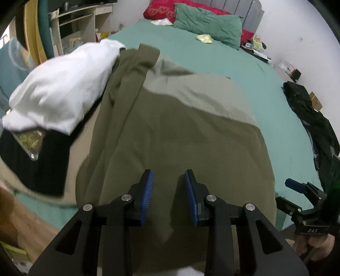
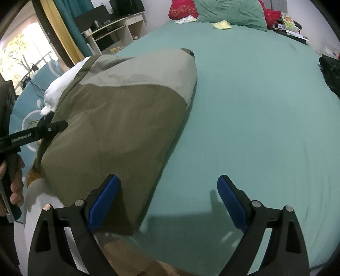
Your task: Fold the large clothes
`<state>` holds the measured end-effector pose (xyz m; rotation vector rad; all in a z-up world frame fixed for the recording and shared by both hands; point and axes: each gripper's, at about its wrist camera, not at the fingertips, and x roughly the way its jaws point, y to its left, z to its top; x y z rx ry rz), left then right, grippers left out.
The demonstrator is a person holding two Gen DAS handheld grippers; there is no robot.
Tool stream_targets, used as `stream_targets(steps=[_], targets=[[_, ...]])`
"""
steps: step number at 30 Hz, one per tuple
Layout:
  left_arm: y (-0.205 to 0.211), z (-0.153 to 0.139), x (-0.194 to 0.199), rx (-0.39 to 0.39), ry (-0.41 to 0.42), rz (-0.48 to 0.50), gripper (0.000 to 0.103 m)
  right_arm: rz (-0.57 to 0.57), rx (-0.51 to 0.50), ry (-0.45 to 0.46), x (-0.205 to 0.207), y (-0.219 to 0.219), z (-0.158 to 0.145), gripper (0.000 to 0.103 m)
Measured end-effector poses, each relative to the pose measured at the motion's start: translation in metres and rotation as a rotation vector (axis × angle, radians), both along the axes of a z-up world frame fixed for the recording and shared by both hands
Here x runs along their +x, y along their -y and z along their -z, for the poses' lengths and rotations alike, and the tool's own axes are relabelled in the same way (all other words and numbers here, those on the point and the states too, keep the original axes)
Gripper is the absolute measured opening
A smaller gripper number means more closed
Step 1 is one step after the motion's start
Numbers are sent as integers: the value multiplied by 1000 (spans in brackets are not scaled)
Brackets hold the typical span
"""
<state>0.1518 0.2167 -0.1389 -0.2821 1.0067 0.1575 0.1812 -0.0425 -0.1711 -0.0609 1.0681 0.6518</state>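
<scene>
My left gripper (image 1: pixel 169 195) hangs over the near end of the olive garment (image 1: pixel 174 148), its blue ribbed pads (image 1: pixel 147 197) parted a modest way with nothing between them, only soft matte cloth beneath. My right gripper (image 2: pixel 169 203) is spread wide and empty; its left pad (image 2: pixel 104 203) sits over the garment's near right corner (image 2: pixel 119 191), its right pad over bare sheet. The olive garment (image 2: pixel 119 118) lies roughly folded on the bed, a blunt-cornered slab, with one paler grey-green band (image 1: pixel 201 93) across its far end and one long rumpled strip (image 1: pixel 129 85) running along its left side. Left of the garment sits one puffy white bundle (image 1: pixel 57 89), touching it, and one black ribbed piece (image 1: pixel 31 167) nearer me. Under the garment is a smooth teal bed sheet (image 2: pixel 255 118). Beyond the garment, at the head of the bed, I count one wrinkled green pillow (image 1: pixel 209 23), a red cushion (image 1: pixel 161 10) and one small yellow item (image 1: pixel 204 38). Right of the garment, at the bed's edge, lies one dark heap of clothing (image 1: pixel 310 118). Far left of it stands a pale shelf desk (image 2: pixel 119 27).
</scene>
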Motion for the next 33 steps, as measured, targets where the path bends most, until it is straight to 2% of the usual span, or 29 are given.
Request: stream_targets(steps=[12,20,22,26,27,29,31,33], targets=[[47,-25,-51,-25,85,-17,33,33,15,3,-24,44,-10,92],[111,-39,-61,-68,97,90,33,104,29,26,-32,94,-30,92],[127,-44,-61,-58,106,111,33,129,37,38,-33,110,-37,92],[166,-57,-67,-12,180,174,33,177,45,66,-36,140,-50,94],[174,-60,-69,-12,200,193,35,189,47,75,-37,148,-54,94],[191,-70,-71,3,240,217,49,211,57,91,-38,164,-62,94],[205,-83,-75,30,287,227,54,239,67,112,-40,177,-73,94],[215,-95,-79,51,330,236,56,268,78,144,-41,193,-84,94]])
